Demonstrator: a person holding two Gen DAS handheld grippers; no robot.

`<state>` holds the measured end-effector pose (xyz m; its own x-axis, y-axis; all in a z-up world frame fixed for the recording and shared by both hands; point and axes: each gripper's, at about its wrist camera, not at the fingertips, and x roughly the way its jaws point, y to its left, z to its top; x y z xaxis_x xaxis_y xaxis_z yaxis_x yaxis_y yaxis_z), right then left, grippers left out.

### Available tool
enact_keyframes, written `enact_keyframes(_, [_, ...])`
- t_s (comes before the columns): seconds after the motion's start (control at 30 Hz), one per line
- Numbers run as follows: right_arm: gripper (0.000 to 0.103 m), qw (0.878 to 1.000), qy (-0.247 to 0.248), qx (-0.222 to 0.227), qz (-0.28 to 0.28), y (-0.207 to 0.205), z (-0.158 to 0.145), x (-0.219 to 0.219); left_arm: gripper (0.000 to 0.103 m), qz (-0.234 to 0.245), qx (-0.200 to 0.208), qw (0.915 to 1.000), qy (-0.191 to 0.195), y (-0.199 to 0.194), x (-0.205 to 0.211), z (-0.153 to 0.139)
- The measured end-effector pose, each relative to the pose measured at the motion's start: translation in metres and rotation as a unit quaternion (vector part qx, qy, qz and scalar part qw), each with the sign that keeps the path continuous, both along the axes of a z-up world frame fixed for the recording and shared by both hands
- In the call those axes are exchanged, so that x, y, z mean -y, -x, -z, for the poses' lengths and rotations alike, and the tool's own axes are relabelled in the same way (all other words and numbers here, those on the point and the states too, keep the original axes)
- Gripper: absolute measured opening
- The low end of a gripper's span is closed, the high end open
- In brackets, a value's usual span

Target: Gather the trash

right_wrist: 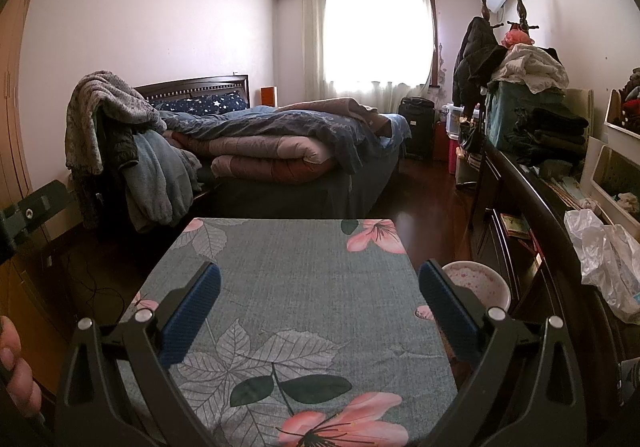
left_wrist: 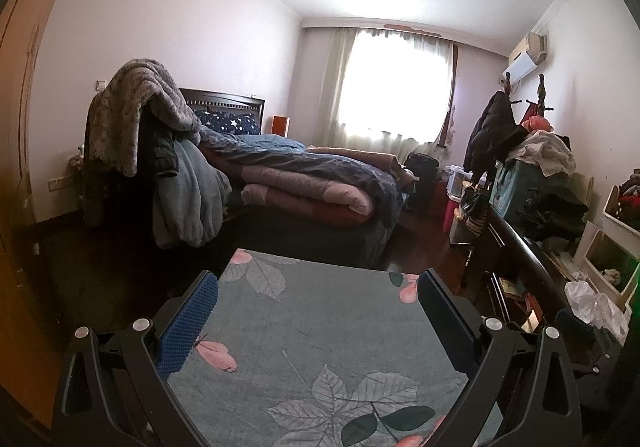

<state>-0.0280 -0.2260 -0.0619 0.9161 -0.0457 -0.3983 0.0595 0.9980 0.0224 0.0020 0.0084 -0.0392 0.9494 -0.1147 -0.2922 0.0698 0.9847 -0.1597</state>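
My left gripper (left_wrist: 318,285) is open above a table covered in a grey-green floral cloth (left_wrist: 312,327), with nothing between its blue pads. My right gripper (right_wrist: 320,279) is also open over the same cloth (right_wrist: 304,287) and holds nothing. No loose trash shows on the cloth. A pink-speckled round bin (right_wrist: 478,283) stands on the floor just right of the table, partly hidden behind my right finger. A crumpled clear plastic bag (right_wrist: 604,259) lies on the dark cabinet at the right, also seen as the plastic bag (left_wrist: 592,303) in the left wrist view.
A bed (right_wrist: 288,143) piled with quilts stands beyond the table. A chair draped with blankets (right_wrist: 120,135) is at the left. A long dark cabinet (right_wrist: 532,215) heaped with clothes runs along the right wall. A hand (right_wrist: 16,367) shows at the left edge.
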Motion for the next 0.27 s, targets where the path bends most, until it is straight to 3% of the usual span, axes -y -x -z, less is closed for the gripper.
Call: enact_keyframes(0.27, [0.099, 1.000, 0.000, 0.001, 0.001, -0.0002, 0.0002, 0.0000, 0.099, -0.027, -0.003, 0.9996, -0.009, 0.0003, -0.0002, -0.0029])
